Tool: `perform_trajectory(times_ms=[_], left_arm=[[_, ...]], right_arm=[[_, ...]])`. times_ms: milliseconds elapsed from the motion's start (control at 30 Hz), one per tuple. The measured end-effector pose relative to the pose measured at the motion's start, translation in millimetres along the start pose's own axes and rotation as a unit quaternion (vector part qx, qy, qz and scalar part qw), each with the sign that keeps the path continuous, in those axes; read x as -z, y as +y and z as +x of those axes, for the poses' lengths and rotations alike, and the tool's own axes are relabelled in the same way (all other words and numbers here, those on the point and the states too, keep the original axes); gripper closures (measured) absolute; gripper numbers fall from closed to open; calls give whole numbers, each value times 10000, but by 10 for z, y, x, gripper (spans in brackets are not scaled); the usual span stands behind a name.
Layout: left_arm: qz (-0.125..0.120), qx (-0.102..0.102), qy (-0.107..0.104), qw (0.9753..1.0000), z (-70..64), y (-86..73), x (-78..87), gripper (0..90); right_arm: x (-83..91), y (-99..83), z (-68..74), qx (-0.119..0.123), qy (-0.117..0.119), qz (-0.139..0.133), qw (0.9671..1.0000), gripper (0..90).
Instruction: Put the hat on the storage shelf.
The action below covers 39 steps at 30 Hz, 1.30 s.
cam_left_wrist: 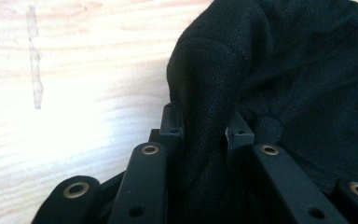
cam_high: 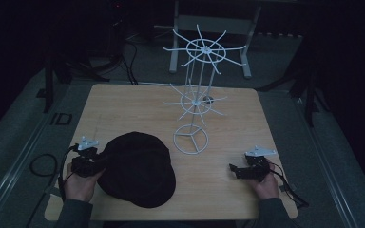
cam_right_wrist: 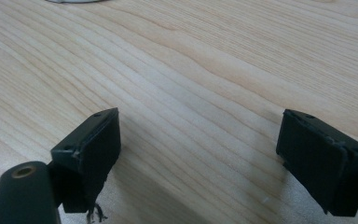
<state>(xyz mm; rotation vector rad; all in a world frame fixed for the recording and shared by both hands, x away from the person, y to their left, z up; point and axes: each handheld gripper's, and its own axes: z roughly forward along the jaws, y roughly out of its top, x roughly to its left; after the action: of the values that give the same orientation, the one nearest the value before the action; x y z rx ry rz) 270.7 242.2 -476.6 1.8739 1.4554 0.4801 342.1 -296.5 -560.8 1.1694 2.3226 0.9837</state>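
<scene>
While left gripper [cam_left_wrist: 205, 133] pinches black cap [cam_high: 138, 168] fabric, right gripper [cam_right_wrist: 200, 154] gapes empty; lift gently toward white wire rack [cam_high: 197, 95], presumably.

My wooden table [cam_high: 123, 102] carries a pale streak [cam_left_wrist: 36, 70] toward ten o'clock. On the floor a looped cable [cam_high: 43, 166] lies at nine, and a grey metal frame [cam_high: 214, 23] stands at twelve.
</scene>
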Motion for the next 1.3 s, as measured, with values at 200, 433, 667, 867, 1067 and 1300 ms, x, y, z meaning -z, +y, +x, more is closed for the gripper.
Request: perform_trajectory(times_ms=[200, 433, 667, 867, 1067, 1300], left_arm=[[-113, -119, -10, 9999, -15, 65, 49, 760], [-308, -287, -23, 9991, -30, 175, 137, 759], [-502, -491, 32, 9975, -38, 275, 225, 758], [-676, -586, 8, 9960, -31, 340, 289, 758], [-868, -502, -109, 9949, 2, 419, 359, 757], [-1049, -512, -243, 9929, 30, 502, 447, 756]], right_arm=[[-1, 0, 0, -6, -2, -3, 10000, 135], [0, 0, 1, -8, 1, -2, 10000, 135], [0, 0, 1, -10, -2, 0, 10000, 135], [0, 1, 2, -15, 2, -1, 10000, 136], [0, 1, 1, -7, 2, 2, 10000, 135], [0, 1, 1, -9, 3, 1, 10000, 135]])
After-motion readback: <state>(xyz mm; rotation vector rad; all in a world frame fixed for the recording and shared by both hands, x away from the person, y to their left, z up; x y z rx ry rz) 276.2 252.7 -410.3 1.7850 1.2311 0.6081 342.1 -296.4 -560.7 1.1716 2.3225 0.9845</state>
